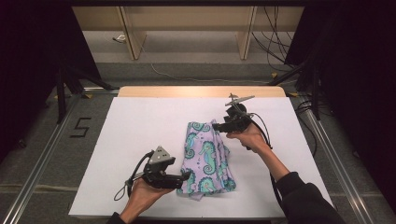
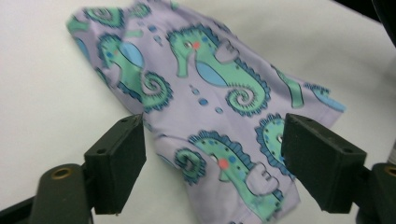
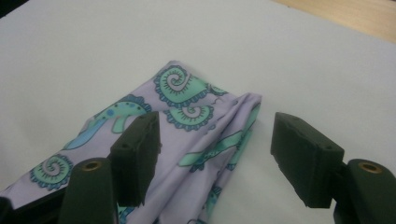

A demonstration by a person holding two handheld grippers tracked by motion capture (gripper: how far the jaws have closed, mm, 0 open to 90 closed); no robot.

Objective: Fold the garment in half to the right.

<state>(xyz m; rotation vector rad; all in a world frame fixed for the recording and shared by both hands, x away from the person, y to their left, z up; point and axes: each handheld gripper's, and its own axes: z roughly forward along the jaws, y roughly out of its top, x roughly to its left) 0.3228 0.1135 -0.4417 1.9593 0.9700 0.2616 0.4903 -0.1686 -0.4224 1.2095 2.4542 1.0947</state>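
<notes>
Partly folded seahorse cloth (image 1: 206,156), underside hidden, near end cropped

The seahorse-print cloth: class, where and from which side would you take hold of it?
Grip the folded seahorse-print cloth at its near corner, coming from the left with the open left claw. That corner lies flat on the white table, right before the jaws, offering layered edges to pinch.

The folded cloth (image 1: 207,157) is pale lilac, printed with teal-green seahorses that have curled tails, light blue bellies, small orange-red cheek spots and scattered blue dots. The tabletop (image 1: 135,126) is white, with a pale wood strip along its far edge. Both tongs are black.
</notes>
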